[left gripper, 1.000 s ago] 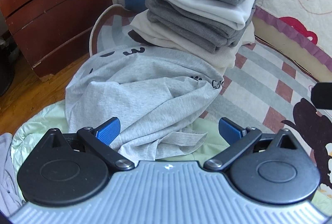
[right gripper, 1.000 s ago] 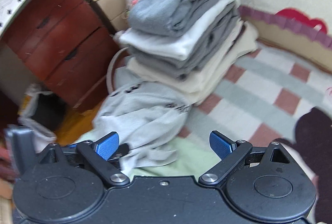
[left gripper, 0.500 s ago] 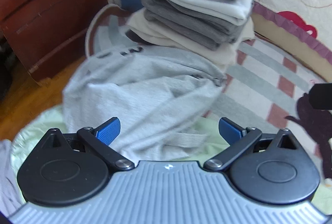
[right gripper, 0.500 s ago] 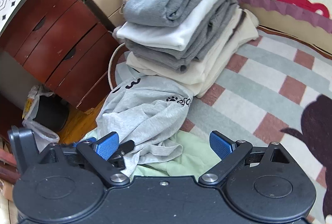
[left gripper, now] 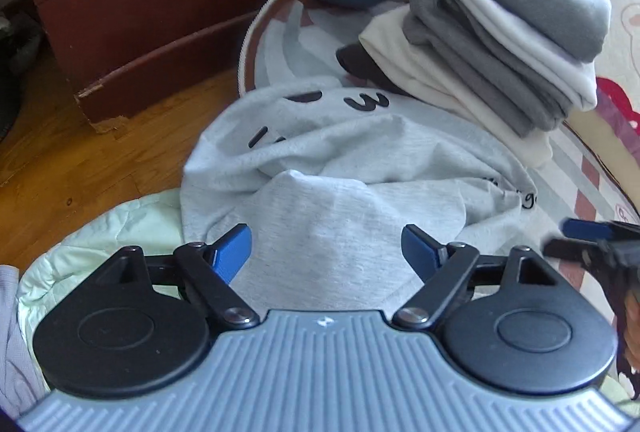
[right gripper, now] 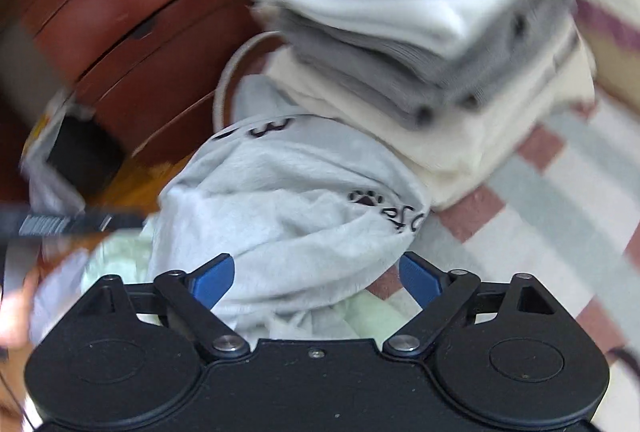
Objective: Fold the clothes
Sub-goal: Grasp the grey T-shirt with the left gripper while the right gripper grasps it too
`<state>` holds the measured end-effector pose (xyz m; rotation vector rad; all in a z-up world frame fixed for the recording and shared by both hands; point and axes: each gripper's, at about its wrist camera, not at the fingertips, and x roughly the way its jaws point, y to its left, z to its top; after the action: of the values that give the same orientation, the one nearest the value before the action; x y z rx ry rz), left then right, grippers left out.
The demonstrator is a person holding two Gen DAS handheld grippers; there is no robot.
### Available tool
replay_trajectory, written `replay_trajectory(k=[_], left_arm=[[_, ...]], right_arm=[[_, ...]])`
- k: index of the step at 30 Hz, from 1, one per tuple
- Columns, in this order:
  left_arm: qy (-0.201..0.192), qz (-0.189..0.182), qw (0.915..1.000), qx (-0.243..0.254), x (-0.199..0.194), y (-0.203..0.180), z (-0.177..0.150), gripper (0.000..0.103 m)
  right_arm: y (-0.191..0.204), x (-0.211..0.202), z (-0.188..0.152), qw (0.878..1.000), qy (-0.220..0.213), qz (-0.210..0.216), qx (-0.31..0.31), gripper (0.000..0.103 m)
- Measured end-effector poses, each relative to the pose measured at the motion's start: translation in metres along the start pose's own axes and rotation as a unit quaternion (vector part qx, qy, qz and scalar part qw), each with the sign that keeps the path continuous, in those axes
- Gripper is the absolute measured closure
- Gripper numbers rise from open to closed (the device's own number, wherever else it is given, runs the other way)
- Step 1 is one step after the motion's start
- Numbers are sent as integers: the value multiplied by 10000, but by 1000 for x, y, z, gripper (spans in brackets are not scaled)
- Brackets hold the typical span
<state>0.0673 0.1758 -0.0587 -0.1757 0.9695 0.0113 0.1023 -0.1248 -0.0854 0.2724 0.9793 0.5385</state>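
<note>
Fingers of the left gripper (left gripper: 326, 246) are seen closing around a fold of the crumpled grey shirt (left gripper: 352, 168) on the rug (left gripper: 576, 192), unpinched, the right gripper (right gripper: 316, 278) spread over it; pickup is judged underway, a firm pinch needed next.

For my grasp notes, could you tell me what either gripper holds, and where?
Nothing is held: the left gripper, jaws closing, and the open right gripper straddle the crumpled light-grey printed cotton shirt without pinching it.

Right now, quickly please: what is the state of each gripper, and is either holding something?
Left gripper: jaws closing around the crumpled light grey printed shirt, not yet pinching it.
Right gripper: open, same shirt between its fingers, nothing held.
</note>
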Motion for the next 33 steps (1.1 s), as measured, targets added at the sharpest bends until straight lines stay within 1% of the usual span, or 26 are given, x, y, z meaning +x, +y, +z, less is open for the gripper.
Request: replay_trajectory(k=[1, 3, 4, 5, 6, 8, 9, 10, 11, 12, 13, 14, 15, 16, 17, 19, 21, 23, 26, 27, 28, 29, 30, 31, 32, 33], left_arm=[[12, 69, 9999, 89, 4, -2, 0, 21], [99, 144, 9997, 196, 17, -5, 2, 20], [207, 129, 9995, 180, 26, -5, 4, 19], [339, 116, 9993, 115, 35, -4, 7, 19], [472, 112, 9988, 37, 45, -3, 10, 18], [706, 173, 9973, -34, 59, -5, 16, 18], [710, 224, 9972, -3, 62, -7, 19, 19], [640, 256, 9976, 69, 63, -10, 22, 19], [580, 247, 9979, 161, 65, -13, 25, 18], [581, 222, 9978, 213, 69, -14, 29, 18], [651, 255, 9974, 182, 75, -14, 32, 18], [764, 373, 9963, 91, 84, -12, 35, 15], [878, 490, 9949, -9, 93, -11, 37, 9], [992, 604, 9931, -138, 100, -9, 38, 5], [1105, 652, 9914, -276, 106, -7, 38, 2], [1327, 373, 9886, -603, 109, -2, 35, 2], [1496, 118, 9840, -960, 110, 4, 31, 2], [1587, -42, 9785, -1314, 110, 10, 24, 0], [1629, -74, 9717, -1706, 117, 13, 9, 0], [1590, -27, 9727, -1692, 122, 13, 6, 0], [1543, 22, 9737, -1678, 126, 11, 4, 0], [1478, 53, 9749, -1665, 128, 10, 2, 5], [1361, 31, 9768, -1656, 125, 7, 1, 22], [1233, -2, 9795, -1595, 121, 3, 0, 30], [1074, -64, 9845, -1386, 110, -3, -1, 43], [914, -125, 9888, -1176, 100, -9, -2, 48]], right_arm=[[-11, 6, 2, 9995, 13, 75, 296, 15], [-34, 18, 4, 9953, 43, 292, 920, 26], [-45, 23, 4, 9921, 81, 362, 1196, 36], [-53, 27, 4, 9899, 80, 375, 1368, 46], [-59, 30, 3, 9884, 44, 347, 1476, 49], [-70, 34, 4, 9861, -20, 274, 1637, 63], [-73, 36, 5, 9853, -35, 239, 1689, 65], [-77, 38, 5, 9845, -50, 204, 1740, 65], [-79, 39, 5, 9837, -18, 210, 1785, 63], [-80, 39, 5, 9829, 26, 228, 1828, 62], [-80, 37, 2, 9816, 55, 252, 1895, 59], [-80, 34, -3, 9802, 65, 298, 1958, 49], [-79, 30, -9, 9785, 82, 368, 2029, 44], [-79, 25, -17, 9766, 86, 466, 2099, 38], [-80, 18, -25, 9742, 90, 641, 2162, 37], [-83, 12, -41, 9667, 168, 1042, 2332, 37], [-88, 9, -53, 9591, 207, 1258, 2528, 36], [-90, 19, -50, 9569, 184, 1304, 2587, 33], [-92, 36, -42, 9547, 138, 1347, 2650, 30], [-91, 45, -36, 9548, 71, 1305, 2668, 30], [-90, 57, -31, 9562, 11, 1172, 2681, 29], [-88, 70, -26, 9577, -42, 1017, 2692, 28], [-86, 82, -22, 9589, -96, 862, 2702, 28], [-84, 94, -22, 9590, -24, 951, 2668, 29], [-81, 105, -22, 9586, 83, 1110, 2620, 60], [-76, 112, -24, 9601, 267, 1392, 2411, 86]])
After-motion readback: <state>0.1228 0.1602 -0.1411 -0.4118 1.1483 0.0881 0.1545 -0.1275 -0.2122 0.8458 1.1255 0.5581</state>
